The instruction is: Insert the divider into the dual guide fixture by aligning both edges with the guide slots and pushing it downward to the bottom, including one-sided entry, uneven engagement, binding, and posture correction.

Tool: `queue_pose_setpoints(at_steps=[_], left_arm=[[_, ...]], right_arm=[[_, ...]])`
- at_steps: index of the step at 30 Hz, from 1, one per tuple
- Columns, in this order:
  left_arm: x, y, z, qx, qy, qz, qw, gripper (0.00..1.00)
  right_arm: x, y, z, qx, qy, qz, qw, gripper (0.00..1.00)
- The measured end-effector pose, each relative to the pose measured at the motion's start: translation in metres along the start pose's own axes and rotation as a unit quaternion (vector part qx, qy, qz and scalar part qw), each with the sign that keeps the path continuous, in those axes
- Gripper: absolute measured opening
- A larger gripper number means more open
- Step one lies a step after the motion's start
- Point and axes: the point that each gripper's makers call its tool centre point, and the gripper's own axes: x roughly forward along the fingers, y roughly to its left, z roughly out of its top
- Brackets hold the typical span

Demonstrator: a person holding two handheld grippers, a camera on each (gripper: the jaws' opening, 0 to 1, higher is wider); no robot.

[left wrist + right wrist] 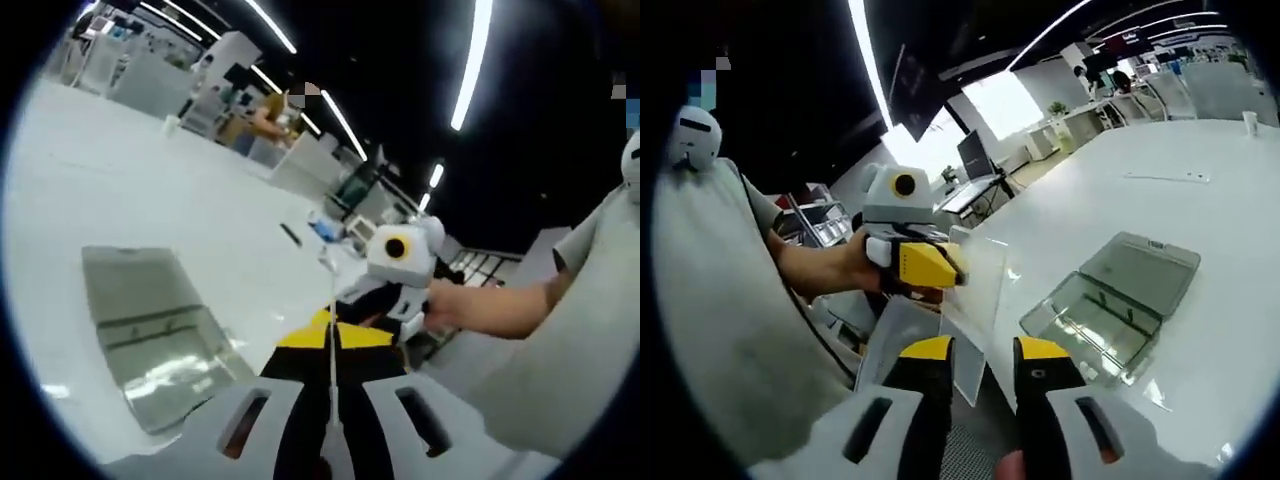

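Both tongs on one clear sheet, box still well off

Your right tongs (980, 365) sit nearest, jaws part open around the lower edge of the clear divider (975, 285); contact unclear. Left tongs (940, 265) pinch its far edge, held above the white table (1200, 170). Clear box (1110, 295) lies open, flat, well apart. Risk: two grips twisting the thin sheet, so one edge enters first and binds. Table around the box is bare; approach room is good.
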Motion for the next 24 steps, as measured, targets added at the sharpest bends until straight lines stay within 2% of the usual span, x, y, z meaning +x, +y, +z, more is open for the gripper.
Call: queue_pose_setpoints(at_steps=[2, 6, 24], left_arm=[[-0.001, -0.001, 0.001, -0.001, -0.002, -0.006, 1.0, 0.0], [-0.002, -0.002, 0.002, -0.002, -0.003, -0.014, 0.9999, 0.0], [-0.003, -0.012, 0.0, -0.001, -0.001, -0.036, 0.9993, 0.0]], right_arm=[[0.001, 0.008, 0.001, 0.012, -0.007, 0.027, 0.9996, 0.18], [0.001, 0.011, 0.0, 0.025, -0.011, 0.049, 0.9984, 0.18], [-0.002, 0.023, 0.007, 0.053, -0.043, 0.096, 0.993, 0.09]])
